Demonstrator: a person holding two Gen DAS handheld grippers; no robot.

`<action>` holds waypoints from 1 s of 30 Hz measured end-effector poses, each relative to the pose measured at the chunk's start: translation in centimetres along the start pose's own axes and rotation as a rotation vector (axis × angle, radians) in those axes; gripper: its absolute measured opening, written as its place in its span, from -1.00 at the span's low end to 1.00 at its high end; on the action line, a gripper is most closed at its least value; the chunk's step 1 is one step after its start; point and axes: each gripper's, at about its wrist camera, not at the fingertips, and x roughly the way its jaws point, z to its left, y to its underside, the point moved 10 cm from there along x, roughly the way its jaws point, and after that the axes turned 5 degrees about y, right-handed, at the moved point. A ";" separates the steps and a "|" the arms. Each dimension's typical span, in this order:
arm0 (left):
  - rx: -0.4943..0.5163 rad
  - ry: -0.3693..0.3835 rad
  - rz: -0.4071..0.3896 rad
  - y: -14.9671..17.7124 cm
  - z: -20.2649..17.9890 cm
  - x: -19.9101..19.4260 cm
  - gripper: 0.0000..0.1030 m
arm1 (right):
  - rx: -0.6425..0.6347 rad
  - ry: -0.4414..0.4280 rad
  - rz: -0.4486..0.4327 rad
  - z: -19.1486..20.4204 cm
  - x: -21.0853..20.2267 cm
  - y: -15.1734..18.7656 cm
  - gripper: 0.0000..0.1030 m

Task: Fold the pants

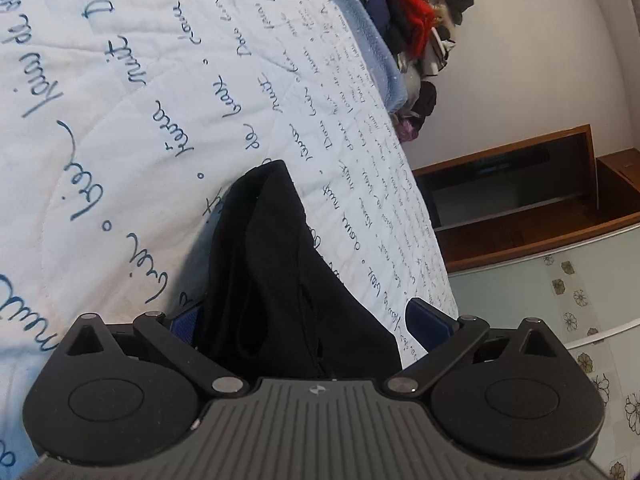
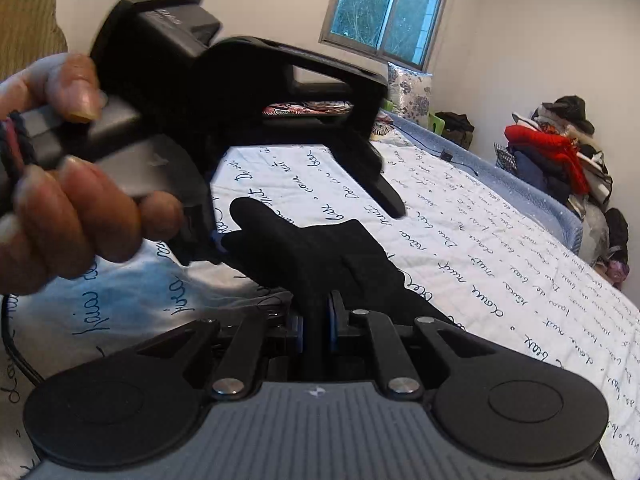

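Observation:
Black pants (image 1: 280,260) lie bunched on a white bedspread (image 1: 120,120) printed with blue script. My left gripper (image 1: 306,320) stands wide open around the bunch. Its left blue pad is against the cloth, while a strip of bedspread shows beside the right pad. In the right wrist view, my right gripper (image 2: 320,328) is shut on a fold of the black pants (image 2: 328,252), blue pads pinching the cloth. A person's hand (image 2: 72,208) holds the left gripper (image 2: 304,224) just ahead, its fingers straddling the far end of the same cloth.
A pile of clothes (image 2: 560,160) sits beyond the bed's far edge, by the wall. A light blue blanket (image 1: 368,40) runs along that edge. Wooden furniture (image 1: 520,200) stands past the bed. A pillow (image 2: 412,88) lies under the window (image 2: 388,12).

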 end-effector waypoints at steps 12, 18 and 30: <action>-0.062 -0.001 0.086 0.6 1.3 2.9 0.92 | 0.017 -0.022 0.016 -0.1 0.2 0.2 -0.80; 0.062 -0.166 0.103 -0.6 1.6 4.1 -0.40 | 0.026 -0.015 0.032 -0.5 0.5 0.4 -0.79; 0.141 -0.247 0.085 -0.3 0.1 3.2 -0.46 | 0.016 -0.034 0.050 0.4 0.4 1.0 -0.80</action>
